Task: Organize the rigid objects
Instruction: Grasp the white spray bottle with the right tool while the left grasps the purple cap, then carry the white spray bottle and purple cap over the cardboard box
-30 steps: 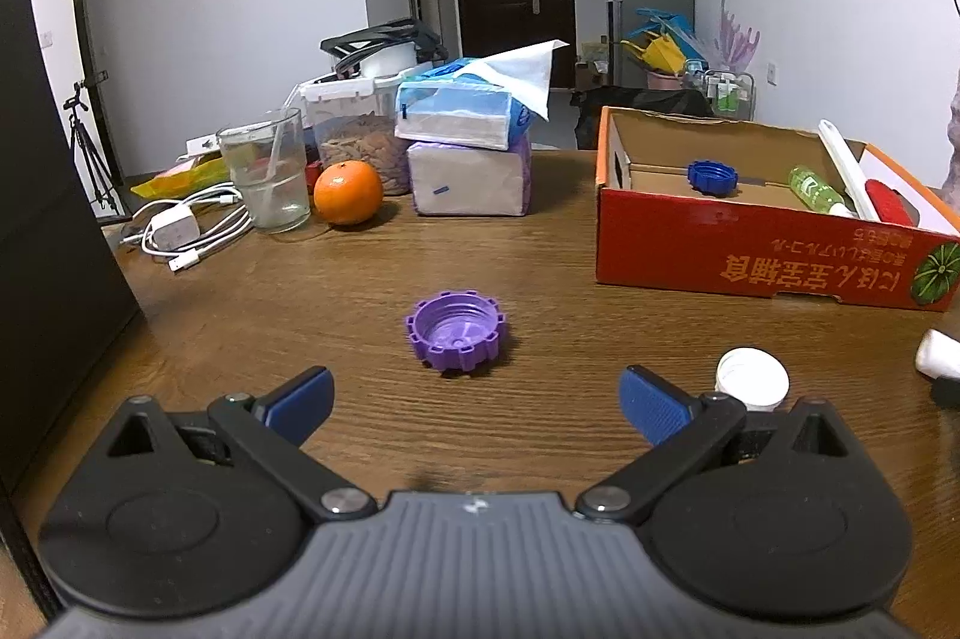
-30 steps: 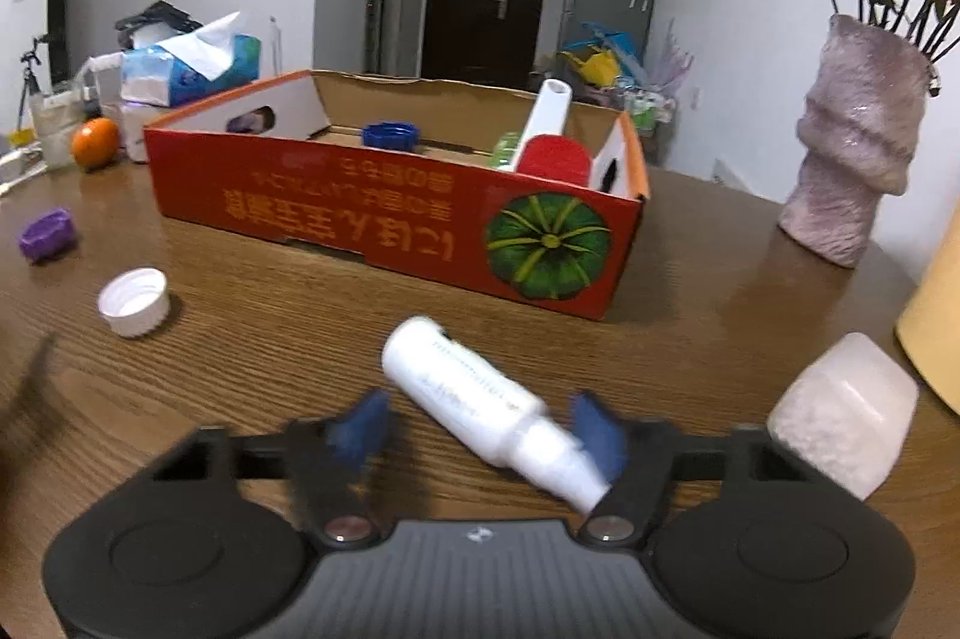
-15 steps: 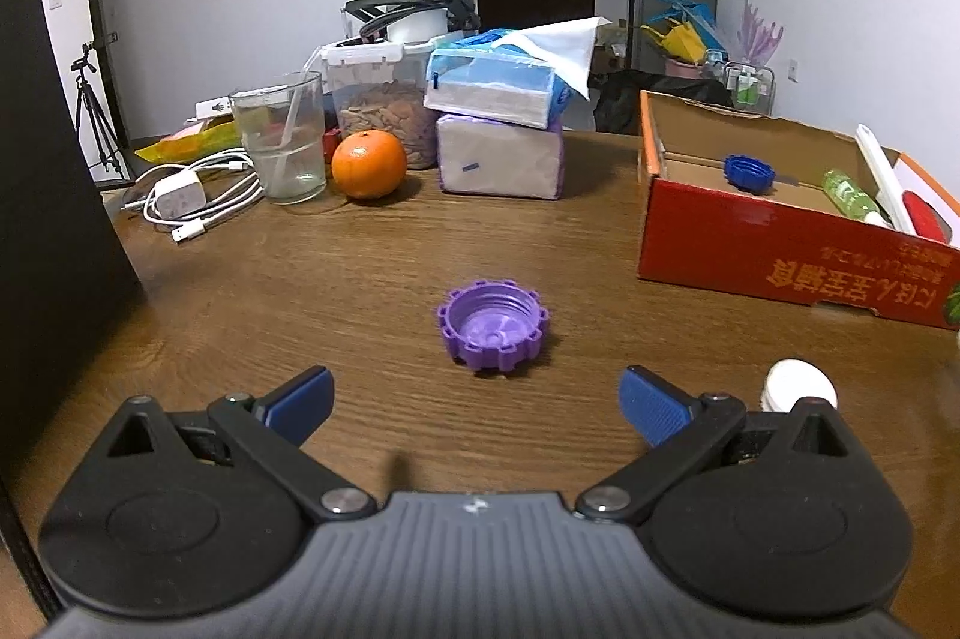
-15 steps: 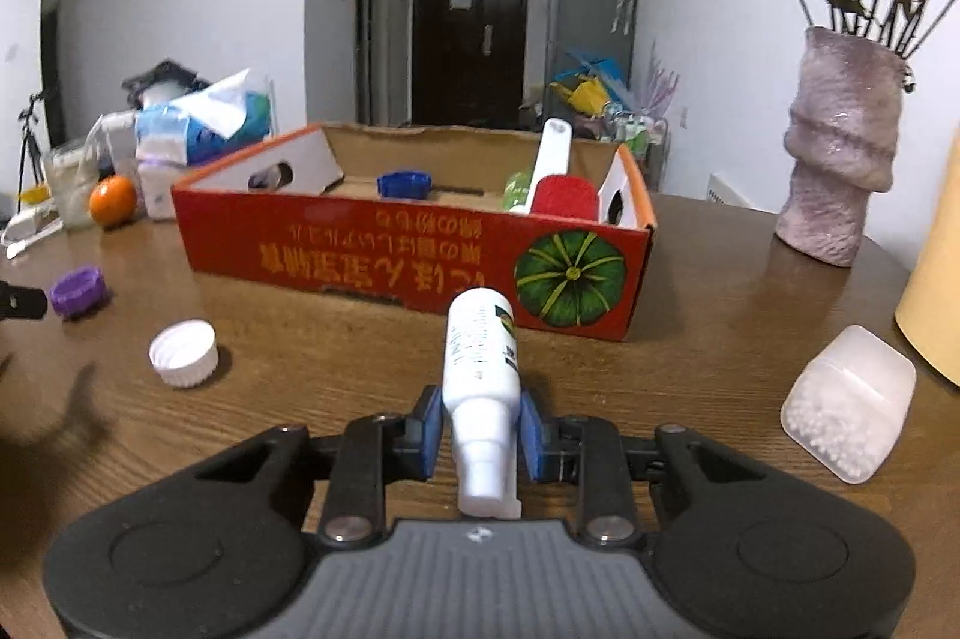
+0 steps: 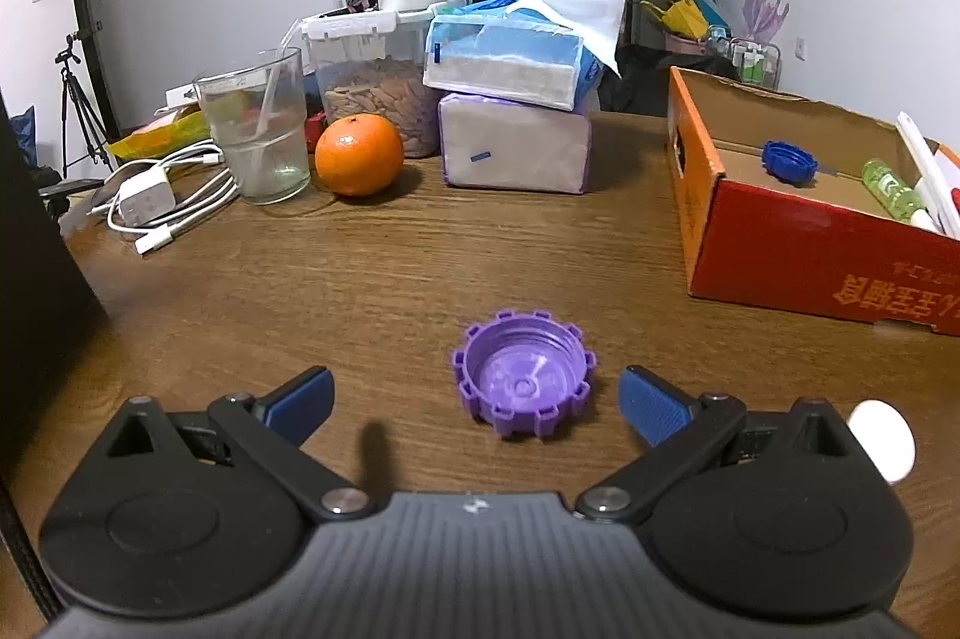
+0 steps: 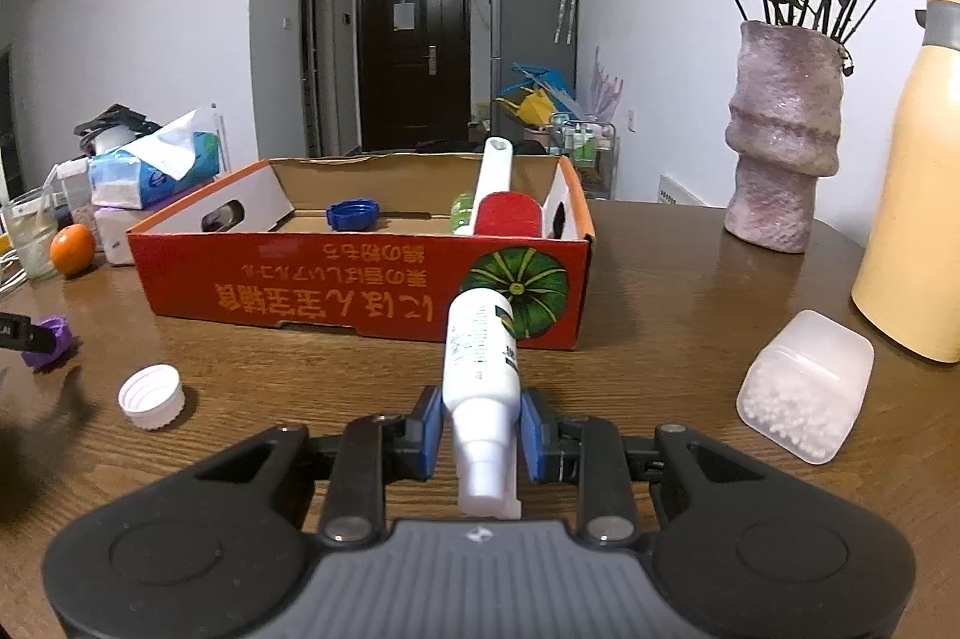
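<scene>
A purple ridged cap [image 5: 523, 380] lies open side up on the wooden table, between the tips of my open left gripper [image 5: 477, 399] and nearer its right finger. My right gripper [image 6: 480, 429] is shut on a white spray bottle [image 6: 482, 369], whose base points toward the red cardboard box [image 6: 360, 288]. That box [image 5: 810, 249] holds a blue cap [image 5: 788, 161], a green bottle [image 5: 891, 189], a white tube and a red-capped item [image 6: 510, 216]. A white cap [image 6: 151, 395] lies on the table at the left; the purple cap [image 6: 51, 339] is further left.
At the back left stand a glass [image 5: 258, 129], an orange [image 5: 359, 153], stacked tissue packs [image 5: 516, 99], a food tub and a charger with cable [image 5: 156, 201]. A clear container of white beads [image 6: 804, 387], a vase [image 6: 780, 135] and a yellow jug [image 6: 918, 195] stand at the right.
My left gripper has advanced until the purple cap sits between its fingertips. My right gripper shut on the white spray bottle, which swung from lying slantwise to pointing straight ahead.
</scene>
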